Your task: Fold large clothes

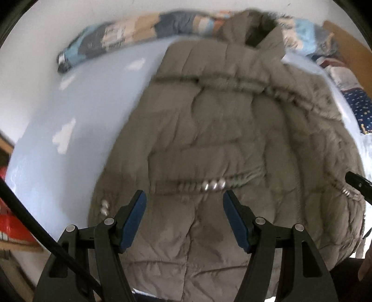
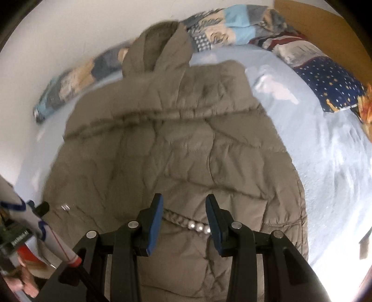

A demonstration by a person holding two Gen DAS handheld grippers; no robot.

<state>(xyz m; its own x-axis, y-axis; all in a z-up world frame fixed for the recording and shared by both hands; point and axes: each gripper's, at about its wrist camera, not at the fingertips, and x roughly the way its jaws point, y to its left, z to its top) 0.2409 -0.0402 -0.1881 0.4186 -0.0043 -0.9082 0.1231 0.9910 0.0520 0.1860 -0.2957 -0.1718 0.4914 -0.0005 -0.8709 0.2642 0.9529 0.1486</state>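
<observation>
A large olive-brown quilted hooded jacket lies flat on the light blue bed, hood toward the wall; it also shows in the right wrist view. Metal snaps sit along a gathered seam near its lower part, also in the right wrist view. My left gripper is open and empty, hovering over the jacket's lower part. My right gripper is open and empty, above the same area just over the snaps. The tip of the right gripper shows at the left view's right edge.
The light blue bedsheet surrounds the jacket. A patchwork blanket lies bunched along the white wall. A dark blue starred pillow sits at the right by a wooden headboard. Red items lie at the bed's left.
</observation>
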